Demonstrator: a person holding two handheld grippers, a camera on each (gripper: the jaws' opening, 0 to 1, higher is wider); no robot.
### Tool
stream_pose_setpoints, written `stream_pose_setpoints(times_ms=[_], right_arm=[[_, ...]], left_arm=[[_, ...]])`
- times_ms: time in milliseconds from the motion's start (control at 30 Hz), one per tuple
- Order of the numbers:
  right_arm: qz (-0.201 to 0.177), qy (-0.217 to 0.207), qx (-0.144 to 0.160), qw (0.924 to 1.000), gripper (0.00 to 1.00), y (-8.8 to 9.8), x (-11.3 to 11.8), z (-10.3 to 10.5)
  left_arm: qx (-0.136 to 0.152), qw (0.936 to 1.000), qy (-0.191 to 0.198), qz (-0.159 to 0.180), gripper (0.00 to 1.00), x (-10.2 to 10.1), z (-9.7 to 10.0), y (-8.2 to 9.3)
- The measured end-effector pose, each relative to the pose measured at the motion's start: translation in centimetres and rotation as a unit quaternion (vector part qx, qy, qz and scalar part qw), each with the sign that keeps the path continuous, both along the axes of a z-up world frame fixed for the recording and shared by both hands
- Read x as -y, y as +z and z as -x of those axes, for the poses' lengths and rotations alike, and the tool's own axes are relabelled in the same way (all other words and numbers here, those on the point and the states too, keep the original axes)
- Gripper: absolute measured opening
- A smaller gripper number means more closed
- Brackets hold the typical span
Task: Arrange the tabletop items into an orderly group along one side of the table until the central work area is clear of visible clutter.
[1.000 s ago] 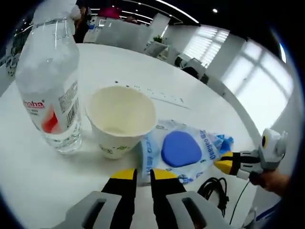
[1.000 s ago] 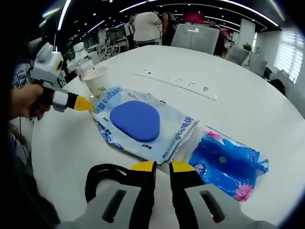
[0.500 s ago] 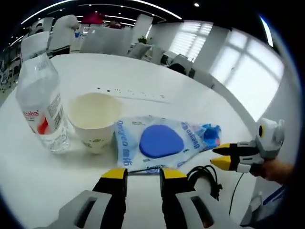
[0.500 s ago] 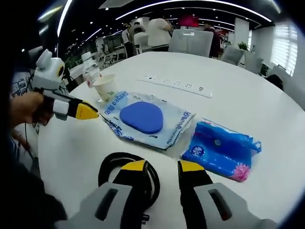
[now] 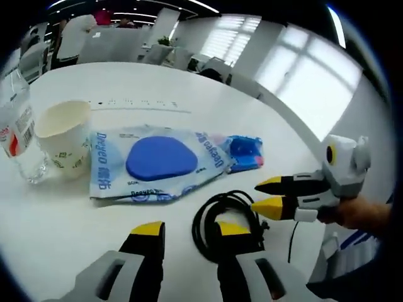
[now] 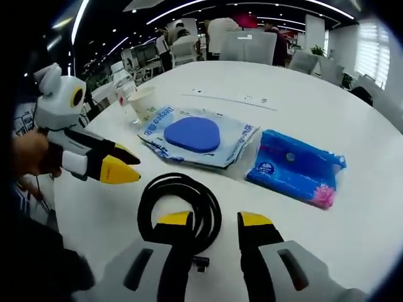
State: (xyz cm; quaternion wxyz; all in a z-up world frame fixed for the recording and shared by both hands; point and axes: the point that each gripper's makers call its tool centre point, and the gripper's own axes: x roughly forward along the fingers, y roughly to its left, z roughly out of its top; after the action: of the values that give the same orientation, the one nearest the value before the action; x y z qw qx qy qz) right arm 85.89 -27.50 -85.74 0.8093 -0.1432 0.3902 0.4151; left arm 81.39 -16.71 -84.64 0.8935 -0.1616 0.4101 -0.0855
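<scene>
**Grippers poised over the coiled cable**

Lined up along the near side of the white table (image 6: 352,113): water bottle (image 5: 16,129), paper cup (image 5: 62,135), wipes pack with blue lid (image 5: 154,163), blue tissue packet (image 6: 295,167). Touching or overlapping, a row apparently kept tight to free the middle. Out of line and nearest the edge: black coiled cable (image 6: 181,202), probably next to tidy. Left gripper (image 5: 187,229) open and empty, jaws moderately parted above the coil. Right gripper (image 6: 215,218) likewise parted, holding nothing, straddling the coil's near rim.
</scene>
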Motion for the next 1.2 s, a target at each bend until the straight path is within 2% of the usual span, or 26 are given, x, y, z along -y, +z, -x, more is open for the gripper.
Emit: stream_pose_setpoints(times_ms=[33,200,367,400,467,533,600,700,767,900,967,1200], right_arm=[[0.001,-0.003,-0.005,1.0,0.24,-0.6,0.0,0.1],[0.004,-0.02,-0.023,0.9995,0.23,-1.3,0.1,0.8],[0.006,-0.019,-0.028,0.9994,0.22,-1.7,-0.1,1.3],[0.013,-0.022,-0.029,0.9992,0.22,-2.0,-0.1,1.5],[0.013,-0.044,-0.034,0.9983,0.2,-2.3,-0.2,1.4],[0.024,-0.044,-0.027,0.9984,0.19,-2.3,-0.2,1.3],[0.03,-0.048,-0.028,0.998,0.18,-2.3,-0.2,1.3],[0.025,-0.061,-0.027,0.9975,0.1,-2.0,-0.2,0.9],[0.024,-0.062,-0.031,0.9973,0.08,-1.9,-0.2,0.8],[0.036,-0.059,-0.027,0.9972,0.04,-1.8,0.2,1.1],[0.024,-0.073,-0.032,0.9965,0.02,-1.3,0.5,1.3],[0.008,-0.094,-0.039,0.9948,0.01,-0.5,0.9,1.5]], left_arm=[[-0.001,1.0,-0.005,0.001,0.3,0.4,0.1,-0.2],[-0.018,0.9997,-0.019,0.006,0.28,1.4,0.3,-1.4],[-0.027,0.9993,-0.024,0.006,0.27,1.9,0.5,-1.9],[-0.033,0.9991,-0.027,0.005,0.24,2.0,0.4,-2.6],[-0.034,0.999,-0.029,-0.001,0.22,2.0,0.4,-2.5],[-0.037,0.999,-0.027,0.0,0.21,1.9,0.2,-2.5],[-0.039,0.9988,-0.03,-0.011,0.15,1.7,0.3,-2.7],[-0.045,0.9986,-0.026,-0.004,0.11,1.5,0.5,-2.8],[-0.046,0.9985,-0.029,0.0,0.08,1.7,0.6,-2.8],[-0.036,0.9984,-0.038,-0.019,0.04,1.8,0.8,-2.3],[-0.031,0.9988,-0.037,-0.006,0.0,2.2,0.9,-1.7],[-0.022,0.9991,-0.035,-0.009,0.0,2.3,0.8,-0.6]])
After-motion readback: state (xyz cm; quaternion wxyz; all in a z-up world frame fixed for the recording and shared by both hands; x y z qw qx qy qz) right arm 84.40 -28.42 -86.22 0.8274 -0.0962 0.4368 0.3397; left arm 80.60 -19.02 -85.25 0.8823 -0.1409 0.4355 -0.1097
